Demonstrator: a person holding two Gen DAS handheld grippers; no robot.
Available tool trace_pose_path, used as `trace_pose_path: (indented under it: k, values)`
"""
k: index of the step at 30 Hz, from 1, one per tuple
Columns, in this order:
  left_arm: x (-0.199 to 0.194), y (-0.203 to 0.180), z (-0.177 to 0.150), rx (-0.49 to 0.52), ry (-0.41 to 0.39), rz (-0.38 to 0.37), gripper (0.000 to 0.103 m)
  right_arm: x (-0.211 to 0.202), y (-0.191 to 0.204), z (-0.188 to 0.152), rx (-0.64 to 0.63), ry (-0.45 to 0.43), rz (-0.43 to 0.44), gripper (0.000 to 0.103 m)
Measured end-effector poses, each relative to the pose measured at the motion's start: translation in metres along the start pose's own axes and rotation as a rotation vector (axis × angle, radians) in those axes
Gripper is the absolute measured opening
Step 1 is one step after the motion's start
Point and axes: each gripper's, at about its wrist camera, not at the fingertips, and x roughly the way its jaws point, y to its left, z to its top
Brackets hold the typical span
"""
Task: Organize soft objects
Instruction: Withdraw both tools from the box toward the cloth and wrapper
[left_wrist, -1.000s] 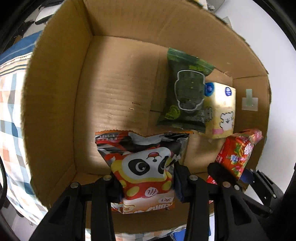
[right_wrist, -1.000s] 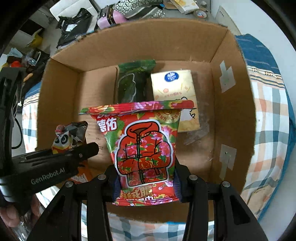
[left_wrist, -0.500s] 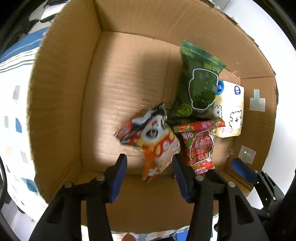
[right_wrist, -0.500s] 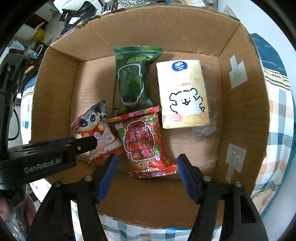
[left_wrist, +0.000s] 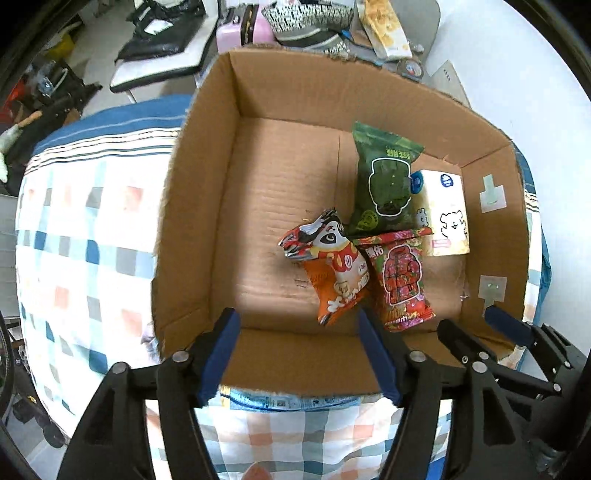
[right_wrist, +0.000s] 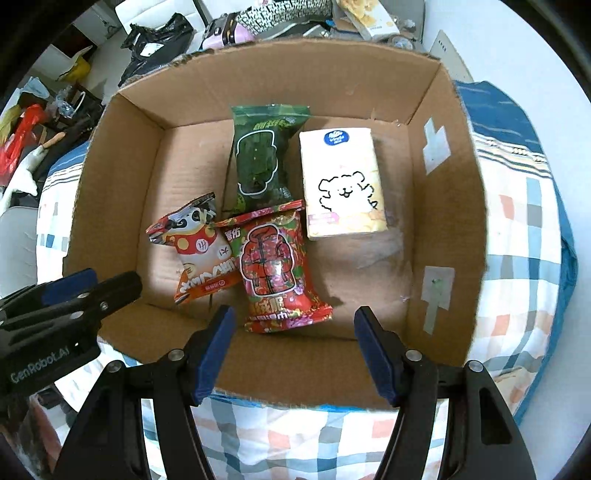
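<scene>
Counting what lies in the cardboard box gives four soft packs: three crinkly foil snack bags and one flat tissue pack, all on its corrugated floor. The green bag lies toward the box's far wall, with the cream tissue pack just beside it on the side nearer the taped wall; that pack bears a line-drawn fluffy dog and a round blue logo (its lettering too small to read). The red bag, printed with a padded jacket and Chinese characters, lies toward the box's near wall, its top edge overlapping the green bag's foot. The panda bag, orange and white, rests against the red bag's other side, tilted.

Two grippers hang above the box's near wall, pointing down. The left gripper has just been opening its jaws, which stand wide with nothing between the blue pads. The right gripper is likewise wide and empty. "GenRobot.AI" is printed on the left gripper's body. Two pale tape patches mark one side wall. Under the box spreads a checked cloth.
</scene>
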Motion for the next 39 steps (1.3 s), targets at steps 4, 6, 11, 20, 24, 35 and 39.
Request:
trace_pose_path:
  k: [4, 6, 11, 20, 24, 35, 39]
  values:
    - [-0.011, 0.005, -0.011, -0.012, -0.051, 0.021, 0.093, -0.018, 0.001, -0.01, -0.006, -0.048, -0.015, 0.07]
    - [-0.023, 0.006, -0.017, -0.015, -0.097, 0.041, 0.094, -0.027, 0.0, -0.013, -0.002, -0.073, -0.025, 0.077]
    - [-0.054, 0.008, -0.03, -0.03, -0.202, 0.068, 0.101, -0.052, -0.01, -0.023, 0.025, -0.17, -0.035, 0.1]
    - [-0.103, 0.006, -0.059, -0.014, -0.371, 0.103, 0.102, -0.104, -0.005, -0.054, 0.008, -0.313, -0.05, 0.103]
    - [-0.114, 0.02, -0.071, -0.038, -0.398, 0.088, 0.102, -0.112, -0.001, -0.067, 0.024, -0.309, -0.02, 0.103]
    - [-0.049, 0.116, -0.133, -0.221, -0.202, 0.086, 0.102, -0.005, 0.009, -0.121, 0.305, -0.016, 0.224, 0.103]
    - [-0.007, 0.145, -0.143, -0.3, -0.085, 0.074, 0.102, 0.053, 0.017, -0.135, 0.439, 0.077, 0.307, 0.103]
